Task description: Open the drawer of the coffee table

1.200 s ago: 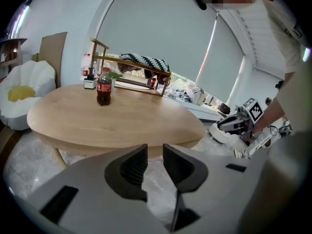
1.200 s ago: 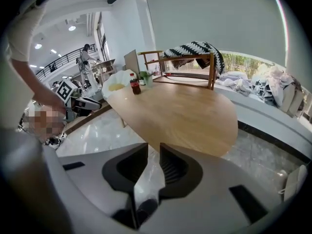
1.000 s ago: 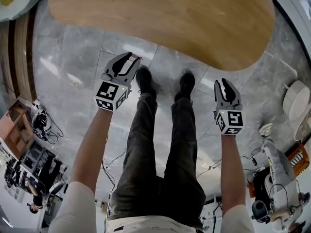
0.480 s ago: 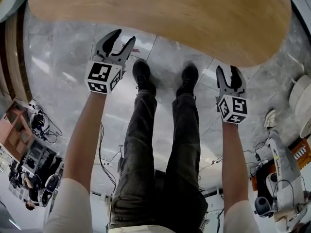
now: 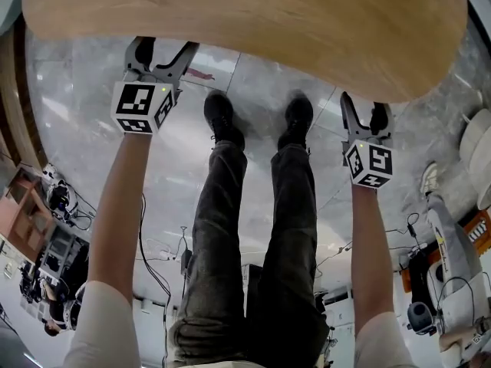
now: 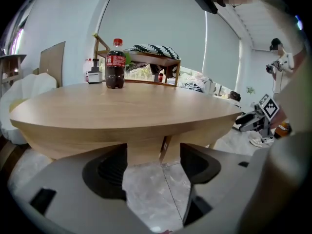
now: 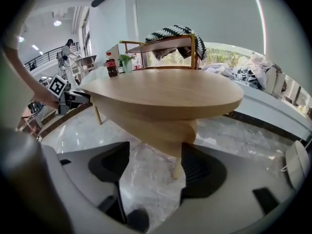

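Note:
The coffee table has a wide oval wooden top and fills the upper part of the head view. Under the top sits a lower wooden block with a dark vertical seam; no drawer handle shows. My left gripper is at the table's near edge, its tips just under the rim. Its jaws have just been opening and hold nothing. My right gripper hangs a little short of the edge, with its jaws also just opened and empty. In the right gripper view the table's lower tier and a thin leg lie ahead.
The person's legs and black shoes stand between the two grippers on the marble floor. A cola bottle and a wooden rack with a striped blanket are at the table's far side. Equipment and cables lie behind on the right.
Both grippers have moved forward and down to the table's near edge. Their jaws have gone from nearly closed to wide apart. The table now fills more of the head view.

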A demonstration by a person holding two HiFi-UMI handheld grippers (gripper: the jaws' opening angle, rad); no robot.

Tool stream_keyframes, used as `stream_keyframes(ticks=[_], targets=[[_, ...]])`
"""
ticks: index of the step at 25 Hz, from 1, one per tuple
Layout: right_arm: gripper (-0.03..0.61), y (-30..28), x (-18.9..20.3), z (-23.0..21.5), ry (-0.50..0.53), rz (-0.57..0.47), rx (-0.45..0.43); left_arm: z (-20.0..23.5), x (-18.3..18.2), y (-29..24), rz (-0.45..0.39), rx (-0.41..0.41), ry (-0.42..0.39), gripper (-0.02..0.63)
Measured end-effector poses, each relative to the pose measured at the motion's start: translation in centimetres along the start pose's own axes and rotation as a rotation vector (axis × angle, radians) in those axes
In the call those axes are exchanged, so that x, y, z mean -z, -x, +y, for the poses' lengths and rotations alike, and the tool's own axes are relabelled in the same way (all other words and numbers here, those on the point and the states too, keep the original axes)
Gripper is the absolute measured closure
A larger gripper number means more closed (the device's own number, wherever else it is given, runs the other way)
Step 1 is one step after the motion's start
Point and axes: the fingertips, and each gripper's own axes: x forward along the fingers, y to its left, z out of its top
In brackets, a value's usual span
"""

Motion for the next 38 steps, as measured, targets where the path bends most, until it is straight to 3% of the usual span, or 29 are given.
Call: stream_keyframes(ticks=[6,11,18,30,38], targets=[[0.223,-0.5,0.4,-0.6,-0.028,-0.002,0.049,0.6,0.4,-0.9,0.011,0.026,-0.021,0.252],[0.204,-0.5,0.5,-1.8,-0.104,0.001,0.103,2.0,0.5,-0.9,0.002,-0.037,0.042,0.202],[0.179,-1.5,-2.1,-1.6,-0.004,-0.045,0.055,1.3,0.0,-1.2,-0.016,-0.045,0.098,0.163],[0.181,-1.2,-1.9,-1.6,0.019,-0.043,0.025,-6.7,-0.2,-1.8,0.015,0.175,-0.139,0.167],[0.181,-1.0,-1.9,-1.7,0.036,-0.041,0.002,-7.3,-0.4,-2.0,0.012,0.178,-0.113,0.167]])
